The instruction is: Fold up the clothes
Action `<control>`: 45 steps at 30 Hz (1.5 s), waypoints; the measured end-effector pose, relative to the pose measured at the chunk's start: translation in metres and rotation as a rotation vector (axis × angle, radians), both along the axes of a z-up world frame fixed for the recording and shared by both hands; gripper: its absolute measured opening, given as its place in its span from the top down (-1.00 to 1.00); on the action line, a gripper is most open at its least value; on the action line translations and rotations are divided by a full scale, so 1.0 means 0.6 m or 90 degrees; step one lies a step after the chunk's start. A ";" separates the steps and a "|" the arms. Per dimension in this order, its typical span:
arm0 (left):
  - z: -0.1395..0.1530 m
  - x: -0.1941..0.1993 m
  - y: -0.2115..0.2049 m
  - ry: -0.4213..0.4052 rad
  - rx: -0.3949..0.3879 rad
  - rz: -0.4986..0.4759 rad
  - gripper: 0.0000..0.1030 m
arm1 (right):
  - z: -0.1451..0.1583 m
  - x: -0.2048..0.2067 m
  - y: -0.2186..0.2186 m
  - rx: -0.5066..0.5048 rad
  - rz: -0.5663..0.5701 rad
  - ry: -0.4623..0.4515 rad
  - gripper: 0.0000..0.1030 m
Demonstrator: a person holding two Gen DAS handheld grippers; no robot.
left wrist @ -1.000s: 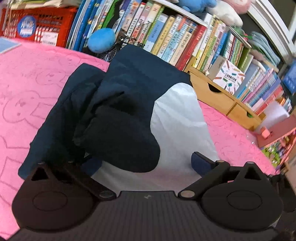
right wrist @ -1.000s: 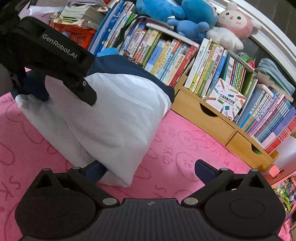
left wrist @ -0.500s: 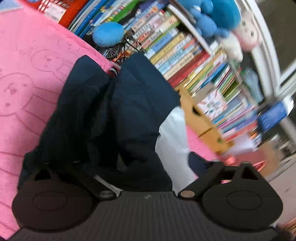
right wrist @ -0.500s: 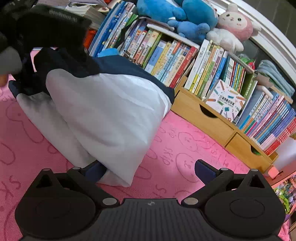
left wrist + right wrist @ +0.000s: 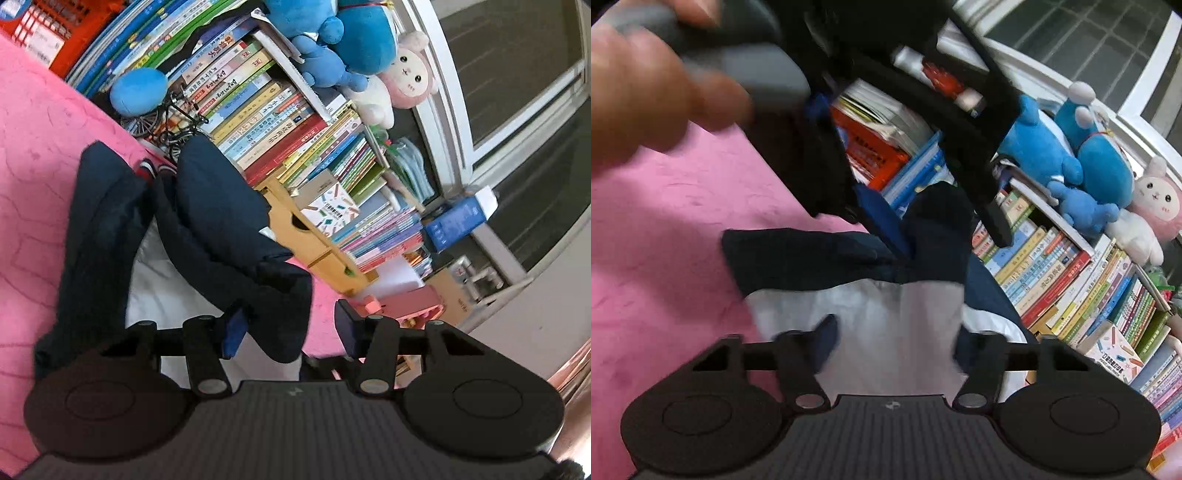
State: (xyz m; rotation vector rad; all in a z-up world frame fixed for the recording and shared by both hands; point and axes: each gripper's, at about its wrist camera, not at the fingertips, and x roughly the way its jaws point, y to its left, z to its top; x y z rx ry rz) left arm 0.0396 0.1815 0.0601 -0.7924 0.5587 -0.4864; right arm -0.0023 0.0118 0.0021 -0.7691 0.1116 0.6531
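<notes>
A navy and white garment (image 5: 207, 221) lies bunched on the pink blanket (image 5: 37, 155). My left gripper (image 5: 290, 326) is open, its jaws half narrowed around a navy fold (image 5: 284, 306); pink shows between that fold and the right finger. In the right wrist view, the left gripper (image 5: 938, 225) hangs over the navy part (image 5: 812, 254), held by a person's hand (image 5: 646, 96). My right gripper (image 5: 895, 338) is open, jaws partly narrowed, over the white panel (image 5: 894, 325), which runs under its left finger.
A wall of books (image 5: 266, 110) and a wooden drawer unit (image 5: 306, 240) stand close behind the garment. Blue and pink plush toys (image 5: 1082, 155) sit on top. A small bicycle model (image 5: 173, 122), a blue ball (image 5: 138, 90) and a red crate (image 5: 875, 155) are at the blanket's far edge.
Both grippers' jaws have narrowed. The left gripper swung right over the navy folds. The right gripper rose and moved onto the white panel, under the left gripper and the hand.
</notes>
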 end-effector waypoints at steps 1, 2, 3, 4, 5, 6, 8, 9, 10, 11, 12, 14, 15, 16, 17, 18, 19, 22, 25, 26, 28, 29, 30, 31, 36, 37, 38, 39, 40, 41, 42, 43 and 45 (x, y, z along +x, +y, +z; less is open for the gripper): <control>-0.001 -0.002 0.003 0.003 0.011 -0.002 0.06 | 0.000 0.008 0.009 0.002 -0.013 -0.004 0.47; -0.005 -0.004 0.009 0.007 0.016 0.000 0.06 | 0.001 0.013 0.014 0.006 -0.025 -0.012 0.63; -0.008 -0.007 0.016 0.012 0.022 0.002 0.01 | 0.003 0.014 0.015 0.012 -0.031 -0.021 0.74; -0.013 -0.006 0.025 0.020 0.023 0.010 -0.12 | 0.002 0.010 0.012 0.013 -0.024 -0.038 0.79; -0.018 -0.004 0.036 0.031 0.021 0.023 -0.17 | 0.002 0.005 0.010 0.015 -0.016 -0.054 0.80; -0.023 -0.002 0.046 0.040 0.014 0.034 -0.20 | -0.003 -0.001 0.010 0.000 -0.007 -0.076 0.81; -0.038 0.012 0.064 0.059 -0.021 0.046 -0.20 | -0.013 -0.014 0.011 -0.031 0.012 -0.120 0.80; -0.045 0.018 0.068 0.066 -0.040 0.043 -0.20 | -0.017 -0.016 0.014 -0.040 0.014 -0.134 0.75; -0.053 0.024 0.072 0.074 -0.058 0.040 -0.20 | -0.022 -0.017 0.018 -0.048 0.014 -0.147 0.58; -0.059 0.028 0.070 0.079 -0.068 0.034 -0.20 | -0.023 -0.018 0.025 -0.055 0.016 -0.153 0.40; -0.063 0.032 0.067 0.083 -0.070 0.029 -0.20 | -0.023 -0.016 0.035 -0.054 0.016 -0.164 -0.15; -0.068 0.032 0.065 0.084 -0.071 0.025 -0.20 | -0.022 -0.010 0.056 -0.057 0.025 -0.177 -0.38; -0.069 0.032 0.067 0.092 -0.066 0.035 -0.14 | -0.022 -0.006 0.068 -0.063 0.022 -0.177 -0.06; -0.070 0.034 0.073 0.106 -0.058 0.050 -0.14 | -0.023 -0.001 0.081 -0.069 0.019 -0.177 0.31; -0.076 0.036 0.080 0.114 -0.067 0.046 -0.14 | -0.021 0.003 0.086 -0.068 0.012 -0.170 0.48; -0.082 0.038 0.087 0.122 -0.078 0.040 -0.14 | -0.018 0.008 0.091 -0.066 0.004 -0.163 0.68; -0.086 0.037 0.092 0.120 -0.096 0.034 -0.14 | -0.013 0.012 0.090 -0.052 0.004 -0.148 0.71; -0.088 0.032 0.100 0.098 -0.136 0.035 -0.32 | -0.015 0.004 0.081 -0.049 0.000 -0.185 0.77; -0.086 0.035 0.092 0.097 -0.141 0.035 -0.44 | -0.024 -0.006 0.074 -0.063 -0.006 -0.204 0.76; -0.086 0.036 0.090 0.096 -0.142 0.035 -0.47 | -0.028 -0.010 0.071 -0.067 -0.007 -0.205 0.76; -0.085 0.038 0.084 0.096 -0.145 0.035 -0.57 | -0.033 -0.020 0.067 -0.070 0.001 -0.199 0.77; -0.084 0.039 0.082 0.095 -0.147 0.035 -0.62 | -0.035 -0.024 0.067 -0.074 0.008 -0.195 0.77; -0.084 0.040 0.079 0.095 -0.148 0.035 -0.73 | -0.036 -0.029 0.068 -0.077 0.014 -0.195 0.77; -0.084 0.041 0.076 0.094 -0.150 0.035 -0.80 | -0.039 -0.034 0.071 -0.081 0.018 -0.197 0.77; -0.067 0.029 0.061 0.085 -0.121 0.027 -0.81 | -0.035 -0.047 0.057 -0.078 -0.001 -0.189 0.35; -0.066 0.022 0.063 0.080 -0.136 0.017 -0.81 | -0.031 -0.048 0.046 -0.072 -0.008 -0.186 0.11; -0.065 0.014 0.064 0.076 -0.146 0.009 -0.82 | -0.028 -0.048 0.032 -0.065 -0.016 -0.180 0.05; -0.064 0.007 0.064 0.075 -0.147 0.004 -0.86 | -0.026 -0.044 0.018 -0.062 -0.026 -0.171 0.04; -0.064 0.000 0.060 0.078 -0.144 0.004 -0.90 | -0.027 -0.037 0.008 -0.062 -0.036 -0.157 0.04; -0.064 -0.004 0.052 0.084 -0.136 0.004 -0.91 | -0.028 -0.030 -0.001 -0.062 -0.045 -0.143 0.06; -0.064 -0.004 0.041 0.090 -0.124 0.004 -0.91 | -0.030 -0.023 -0.004 -0.062 -0.050 -0.122 0.12; -0.063 -0.005 0.030 0.096 -0.111 0.003 -0.91 | -0.033 -0.020 -0.003 -0.063 -0.050 -0.105 0.22; -0.061 -0.007 0.011 0.108 -0.087 0.001 -0.91 | -0.040 -0.024 0.006 -0.071 -0.041 -0.099 0.56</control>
